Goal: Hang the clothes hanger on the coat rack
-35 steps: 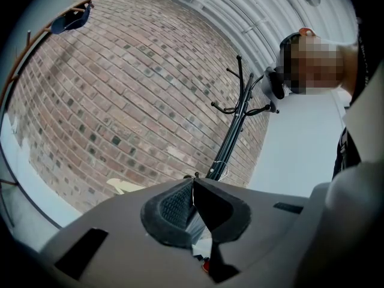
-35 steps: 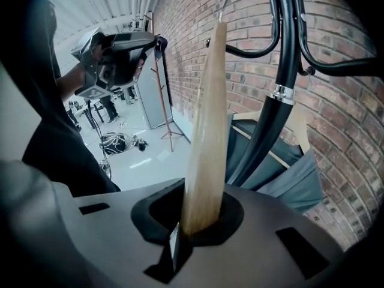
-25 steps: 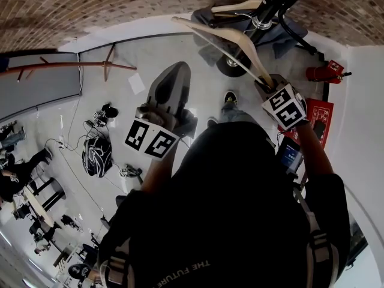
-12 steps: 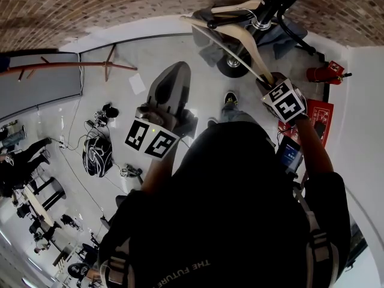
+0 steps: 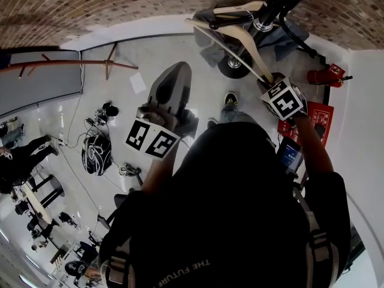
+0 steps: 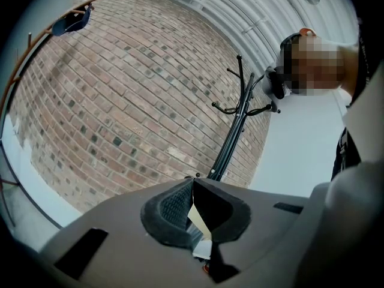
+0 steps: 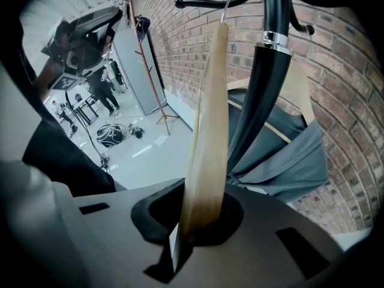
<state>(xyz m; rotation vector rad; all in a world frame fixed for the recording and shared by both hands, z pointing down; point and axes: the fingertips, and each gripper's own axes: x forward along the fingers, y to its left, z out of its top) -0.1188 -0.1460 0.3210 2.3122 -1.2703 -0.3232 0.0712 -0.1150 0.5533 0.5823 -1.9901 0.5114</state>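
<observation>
Clamping a smooth wooden hanger (image 7: 210, 113), right gripper (image 7: 201, 221); glossy black rack (image 7: 264, 83) beside

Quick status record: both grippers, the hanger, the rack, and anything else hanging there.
Right gripper: jaws shut on pale wooden clothes hanger
Hanger hook: at an upper arm of the black metal coat rack; seated or not, unclear
Left gripper: jaws shut, empty
Also on rack: grey garment on second wooden hanger
</observation>
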